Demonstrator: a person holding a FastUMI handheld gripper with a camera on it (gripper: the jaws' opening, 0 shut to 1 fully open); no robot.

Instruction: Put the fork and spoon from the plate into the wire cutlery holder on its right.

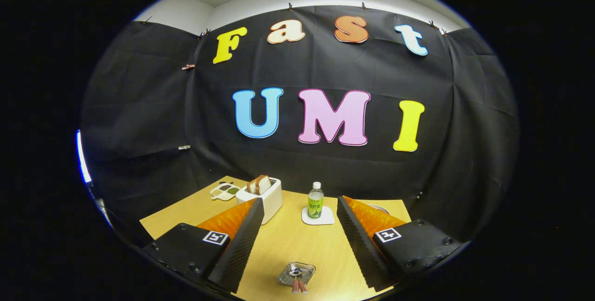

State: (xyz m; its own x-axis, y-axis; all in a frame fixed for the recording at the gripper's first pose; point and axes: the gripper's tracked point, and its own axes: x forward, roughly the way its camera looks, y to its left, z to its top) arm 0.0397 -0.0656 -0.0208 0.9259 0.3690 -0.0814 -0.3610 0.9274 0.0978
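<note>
Tabletop (pixel 297 250), light wood grain, carrying everything listed; near corners covered by the black finger mounts.

Jaws of the gripper (pixel 297 240), spread wide, holding nothing; two black ribbed fingers (pixel 239 250) backed in orange, each mount bearing a small square black-and-white marker. Open wood between them.

White toaster (pixel 265 198), just beyond the left finger's tip, two slices of bread (pixel 259 183) standing up out of its slots; lower near corner hidden behind that finger.

Small white sectioned dish (pixel 224 191), touching or just beside the toaster's far left side, with dark and greenish contents too small to identify.

Clear bottle (pixel 315 201), white cap, green label, upright on a white square coaster (pixel 318 217), beyond the fingers and roughly midway between them, well apart from the toaster.

Rounded pale rim (pixel 379 208), just beyond the right finger's tip, mostly hidden behind it; cannot tell what kind of vessel.

Small shiny rectangular tray or plate (pixel 297 273), between the fingers and close in below them, near the tabletop's near edge. On it, cutlery (pixel 297 281) with metallic heads and copper-coloured handles (pixel 299 286) pointing toward the camera, handle ends overhanging the near rim. Fork and spoon not separable at this size; heads blurred together by reflection.
</note>
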